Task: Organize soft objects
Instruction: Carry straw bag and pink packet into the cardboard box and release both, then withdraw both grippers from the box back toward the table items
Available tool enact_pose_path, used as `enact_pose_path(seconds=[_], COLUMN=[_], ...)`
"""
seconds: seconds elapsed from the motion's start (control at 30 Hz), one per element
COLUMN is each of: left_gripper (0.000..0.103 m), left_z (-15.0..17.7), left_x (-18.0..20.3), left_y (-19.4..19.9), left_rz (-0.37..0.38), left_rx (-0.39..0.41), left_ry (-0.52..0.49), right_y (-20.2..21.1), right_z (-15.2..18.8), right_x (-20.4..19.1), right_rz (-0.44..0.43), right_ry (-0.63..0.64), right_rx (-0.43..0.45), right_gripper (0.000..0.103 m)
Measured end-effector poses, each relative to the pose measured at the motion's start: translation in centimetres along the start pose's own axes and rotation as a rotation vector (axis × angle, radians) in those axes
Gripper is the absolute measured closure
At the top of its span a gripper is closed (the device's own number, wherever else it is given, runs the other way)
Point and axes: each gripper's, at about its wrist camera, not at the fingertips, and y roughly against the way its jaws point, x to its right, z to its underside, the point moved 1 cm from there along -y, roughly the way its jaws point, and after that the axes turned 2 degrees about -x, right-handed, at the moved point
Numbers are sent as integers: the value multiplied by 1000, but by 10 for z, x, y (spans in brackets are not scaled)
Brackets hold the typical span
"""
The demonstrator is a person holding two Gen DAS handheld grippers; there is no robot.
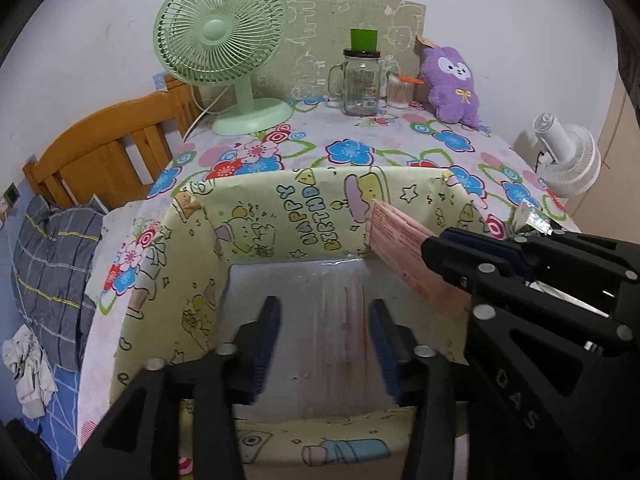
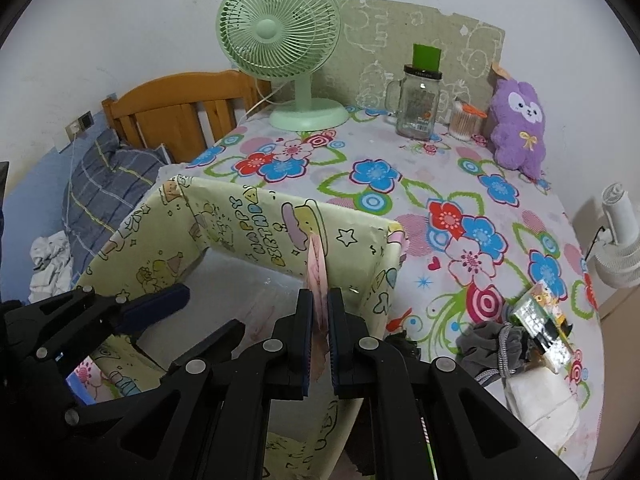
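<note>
A yellow "Happy Birthday" box (image 1: 256, 216) stands open on the flowered table; it also shows in the right wrist view (image 2: 224, 220). My right gripper (image 2: 319, 320) is shut on a flat pink packet (image 2: 316, 268) and holds it over the box's right side; the packet also shows in the left wrist view (image 1: 400, 240). My left gripper (image 1: 324, 344) is open and empty above the box's pale floor. A purple plush (image 1: 452, 84) sits at the table's back right. A grey cloth (image 2: 492, 344) and a white soft pack (image 2: 540, 404) lie to the right of the box.
A green fan (image 1: 224, 60), a glass jar (image 1: 360, 80) with a green cap and a cotton-swab tub (image 1: 400, 92) stand at the back. A shiny snack packet (image 2: 544, 320) lies by the grey cloth. A white fan (image 1: 568, 156) is off the right edge. A bed (image 1: 56, 256) lies left.
</note>
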Motion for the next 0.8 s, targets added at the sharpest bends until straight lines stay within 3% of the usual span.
enact_pose_path(seconds=[0.23, 0.3, 0.37, 0.43, 0.6, 0.8], left_gripper=[25, 21, 20, 18, 14, 7], left_z=[2, 3, 3, 4, 2, -1], left_x=[-1, -2, -2, -3, -3, 3], left_y=[5, 9, 13, 17, 31, 49], left_rz=[-30, -47, -57, -59, -61, -55], left_rx=[4, 5, 13, 21, 46, 92], left_ry=[-2, -4, -9, -8, -4, 7], right_y=[2, 3, 8, 14, 29, 49], right_z=[-3, -3, -3, -3, -4, -5], right_x=[-11, -13, -13, -14, -15, -13], right_rz=[-36, -37, -35, -32, -31, -19], right_ry=[37, 36, 32, 31, 26, 13], right_rx=[-7, -13, 1, 27, 57, 102], right_gripper=[87, 75, 51, 39, 36, 25])
